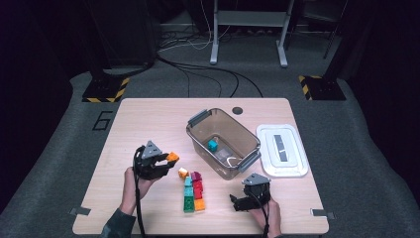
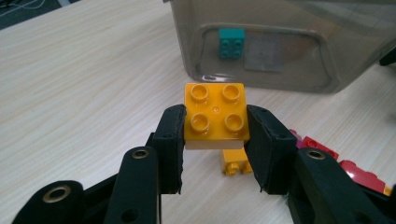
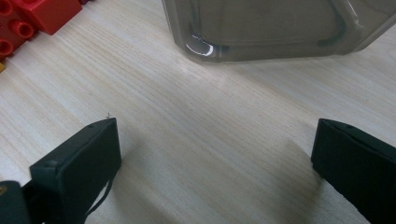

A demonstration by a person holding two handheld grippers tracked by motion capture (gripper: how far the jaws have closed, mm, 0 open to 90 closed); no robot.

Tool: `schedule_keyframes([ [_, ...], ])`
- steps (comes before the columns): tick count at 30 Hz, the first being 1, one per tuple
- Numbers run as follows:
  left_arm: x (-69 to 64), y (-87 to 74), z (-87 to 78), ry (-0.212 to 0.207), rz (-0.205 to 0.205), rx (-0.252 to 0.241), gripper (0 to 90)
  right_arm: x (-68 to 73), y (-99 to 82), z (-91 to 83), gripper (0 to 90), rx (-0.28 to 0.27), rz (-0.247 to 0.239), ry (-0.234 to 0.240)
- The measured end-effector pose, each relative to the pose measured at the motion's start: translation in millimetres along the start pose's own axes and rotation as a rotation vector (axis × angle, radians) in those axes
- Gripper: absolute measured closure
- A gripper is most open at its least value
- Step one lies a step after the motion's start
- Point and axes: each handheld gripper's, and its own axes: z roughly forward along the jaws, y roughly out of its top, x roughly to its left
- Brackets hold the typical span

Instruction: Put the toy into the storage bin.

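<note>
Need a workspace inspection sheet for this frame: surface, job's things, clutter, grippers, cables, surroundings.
Surface: light wooden table, bare where no items lie.
Job's things: orange brick clamped in the left gripper, off the table; open clear bin holding a teal brick; brick cluster beside a loose orange brick.
Clutter: bin lid lying flat right of the bin.
Grippers: left shut on the brick; right gripper open, nothing between the jaws, low over the table.
Cables: one trailing from each gripper; more on the floor.
Surroundings: dark room, grey carpet, metal stand legs.
</note>
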Motion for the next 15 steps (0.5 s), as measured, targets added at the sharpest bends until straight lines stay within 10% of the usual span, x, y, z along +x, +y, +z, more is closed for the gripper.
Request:
schedule_keyframes([
  [15,1.0,24.8,4.3,-0.018,0.021,-0.021,58.8,0.0,0.0,0.0,0.6,0.000,0.001,0.000],
])
